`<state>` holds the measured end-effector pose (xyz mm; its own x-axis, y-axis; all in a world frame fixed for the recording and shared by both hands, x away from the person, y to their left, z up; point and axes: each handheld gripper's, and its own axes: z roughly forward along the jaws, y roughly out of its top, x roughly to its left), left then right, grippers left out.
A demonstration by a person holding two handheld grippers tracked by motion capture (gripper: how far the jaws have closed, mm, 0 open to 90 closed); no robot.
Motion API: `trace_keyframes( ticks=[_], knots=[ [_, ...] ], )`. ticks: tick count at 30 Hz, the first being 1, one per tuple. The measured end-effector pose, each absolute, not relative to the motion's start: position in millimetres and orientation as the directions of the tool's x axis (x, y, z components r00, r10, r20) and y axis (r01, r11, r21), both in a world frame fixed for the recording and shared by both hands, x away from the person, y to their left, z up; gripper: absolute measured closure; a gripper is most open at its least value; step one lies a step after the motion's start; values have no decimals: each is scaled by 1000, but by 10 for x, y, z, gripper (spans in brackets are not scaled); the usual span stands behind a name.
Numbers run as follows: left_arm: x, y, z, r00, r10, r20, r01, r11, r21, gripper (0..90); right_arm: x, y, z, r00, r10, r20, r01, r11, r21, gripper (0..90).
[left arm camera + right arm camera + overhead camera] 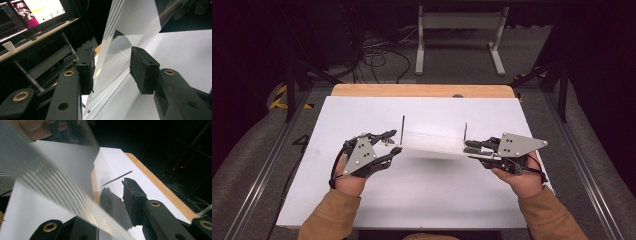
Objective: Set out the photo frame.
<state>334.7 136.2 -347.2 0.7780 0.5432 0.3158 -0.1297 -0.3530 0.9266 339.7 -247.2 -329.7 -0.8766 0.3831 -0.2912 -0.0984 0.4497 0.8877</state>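
**Clear sheet held between two hand-held grippers above counter**

Sleeved forearms at the near edge of the high view lead to two hand-held grippers w/ a transparent plastic sheet spanning the gap between them, off the white counter, its shadow on the surface below. Sheet's long axis runs left–right across the counter; each hand has one short end, so neither is nearer than the other.

Left hand-held gripper: jaws roughly half open. In the left gripper view the sheet passes edge-on between the pads, lying against the left pad; right pad stands apart from it. Looks cradled rather than pinched.

Right hand-held gripper: jaws narrow, w/ the sheet's end between them. In the right gripper view the sheet slants through the gap; one pad shows through the plastic, the other sits just beside it. Firm contact can't be confirmed.

Two thin dark rods stand at the sheet's far corners. Any coming move turns on keeping both ends level along that left–right axis; the left end seems the likelier to slip.
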Motion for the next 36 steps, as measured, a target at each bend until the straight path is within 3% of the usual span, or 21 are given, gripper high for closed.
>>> trace_keyframes(
  ticks=[11,28,33,36],
  knots=[
    [3220,1373,-3396,817,532,225,-13,-372,928,575,3318,-2467,-3194,-910,356,-215,-23,472,881,739],
    [3131,1410,-3330,840,517,165,28,-345,938,599,3285,-2482,-3110,-931,330,-156,20,472,881,734],
    [3209,1436,-3332,845,516,136,35,-308,951,605,3407,-2512,-3122,-940,324,-104,44,418,907,716],
    [3281,1443,-3326,848,515,121,32,-278,960,613,3453,-2522,-3126,-926,351,-141,11,398,917,696]
  ],
)
